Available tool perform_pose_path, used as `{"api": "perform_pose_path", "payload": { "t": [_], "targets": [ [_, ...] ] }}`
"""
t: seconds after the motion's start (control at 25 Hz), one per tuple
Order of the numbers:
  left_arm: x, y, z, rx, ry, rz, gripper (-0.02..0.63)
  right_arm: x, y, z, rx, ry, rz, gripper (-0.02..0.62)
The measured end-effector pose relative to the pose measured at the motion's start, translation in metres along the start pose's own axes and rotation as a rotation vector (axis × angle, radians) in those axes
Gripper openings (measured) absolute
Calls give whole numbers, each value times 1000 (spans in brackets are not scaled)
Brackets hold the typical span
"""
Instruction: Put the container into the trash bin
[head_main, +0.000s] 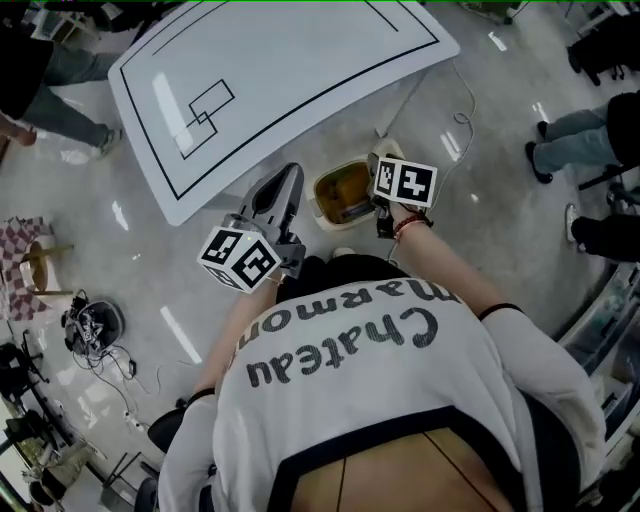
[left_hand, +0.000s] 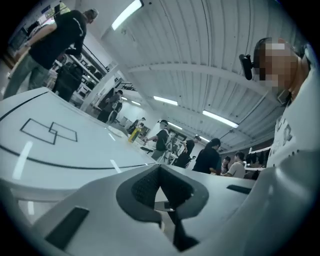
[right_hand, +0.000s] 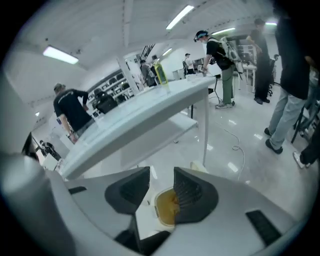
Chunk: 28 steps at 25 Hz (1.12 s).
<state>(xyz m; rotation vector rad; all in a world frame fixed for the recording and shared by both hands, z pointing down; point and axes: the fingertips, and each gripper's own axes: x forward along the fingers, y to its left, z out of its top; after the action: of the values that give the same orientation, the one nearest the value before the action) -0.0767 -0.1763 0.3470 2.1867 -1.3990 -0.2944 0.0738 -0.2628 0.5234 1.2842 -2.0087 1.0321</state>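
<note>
A small white trash bin (head_main: 322, 207) with a yellowish liner stands on the floor right in front of me, beside the table. A greyish thing lies low inside it; I cannot tell whether that is the container. My right gripper (head_main: 384, 176) hovers at the bin's right rim, with its jaws hidden under its marker cube. In the right gripper view that gripper (right_hand: 161, 187) is open and empty, and the bin (right_hand: 165, 209) shows through the gap. My left gripper (head_main: 288, 180) is held up left of the bin. In the left gripper view that gripper (left_hand: 160, 170) is shut on nothing.
A white table (head_main: 280, 70) with black outlines drawn on it stands beyond the bin. A cable (head_main: 465, 120) runs over the floor at the right. People (head_main: 580, 135) stand at the right. Tangled cords (head_main: 90, 325) and a stool (head_main: 40, 265) are at the left.
</note>
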Motion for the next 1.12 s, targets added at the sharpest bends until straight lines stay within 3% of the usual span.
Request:
{"api": "perform_pose_path", "payload": {
  "t": [0.28,0.64,0.92,1.12],
  "targets": [
    [13,-32,69,92,-17,-177,22,-87,21,67,138,-285,8,147],
    [-32,-55,144,175,-79,-266,23,-222,94,114,67,-666,101,110],
    [-64,-68,153,223,-70,-352,23,-291,142,112,47,-858,141,67],
    [-83,-81,154,245,-59,-432,23,-309,161,95,55,-893,122,63]
  ]
}}
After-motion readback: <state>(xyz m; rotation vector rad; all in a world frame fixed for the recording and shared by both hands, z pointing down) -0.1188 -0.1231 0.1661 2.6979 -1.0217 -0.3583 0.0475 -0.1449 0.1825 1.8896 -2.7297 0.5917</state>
